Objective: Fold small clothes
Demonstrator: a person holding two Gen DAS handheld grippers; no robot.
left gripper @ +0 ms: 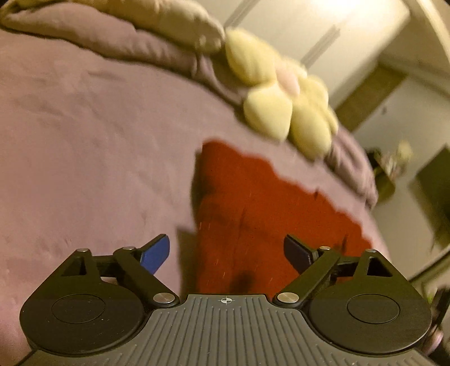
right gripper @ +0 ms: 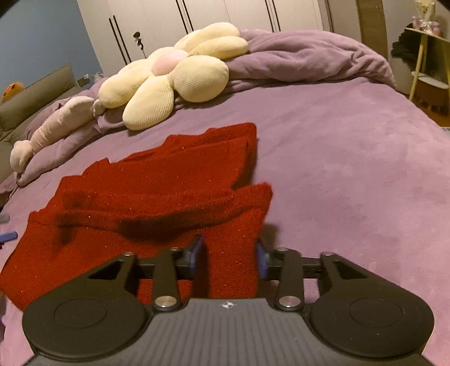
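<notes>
Red knitted cloth lies spread on the purple bed cover, partly folded over itself so that several layers show along its far edge. A narrow strip of that cloth runs between the blue pads of the right gripper, whose jaws stand fairly narrow; both pads seem to press on the fabric, though its pile hides the exact contact. The left gripper hovers over another part of the red cloth, its jaws spread wide, with the fabric beneath the gap and neither pad touching it. That view is smeared with blur. Beyond the cloth, near the far side of the bed cover, rests a cream flower-shaped cushion with a pale pink centre. Beside the cushion lies a pale pink soft toy. Bunched purple bedding is heaped behind the cushion, and white wardrobe doors stand behind that.
</notes>
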